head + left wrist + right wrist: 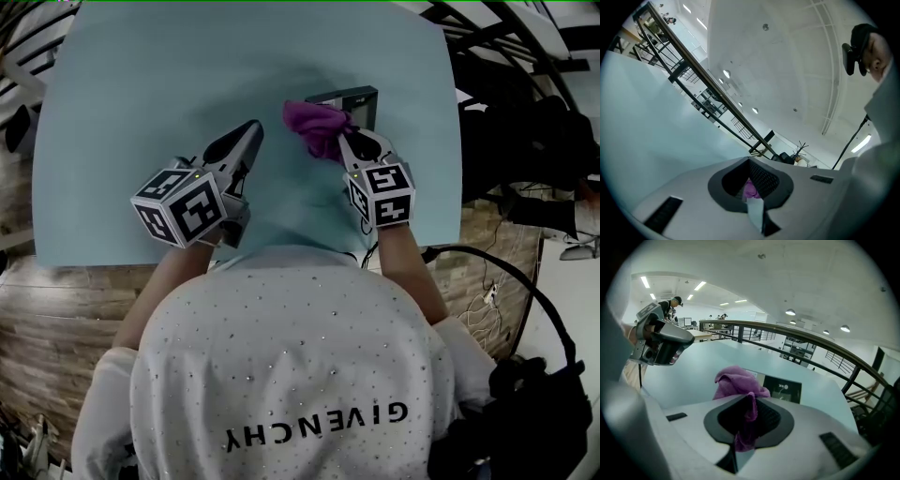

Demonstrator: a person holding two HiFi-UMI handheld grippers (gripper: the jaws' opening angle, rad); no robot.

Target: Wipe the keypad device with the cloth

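Observation:
A dark keypad device (349,99) lies flat on the light blue table (141,112), right of its middle. A crumpled purple cloth (317,125) covers the device's near left corner. My right gripper (351,141) is shut on this cloth, which bunches up in front of its jaws in the right gripper view (736,380), with the device (783,389) just behind. My left gripper (247,139) hovers left of the cloth, apart from it, jaws together and empty. A scrap of purple shows through the left jaw gap (751,189).
The table's near edge (112,262) runs just in front of the person's body. Black cables and gear (525,394) lie on the floor at the right. A black railing (825,345) runs beyond the table's far side.

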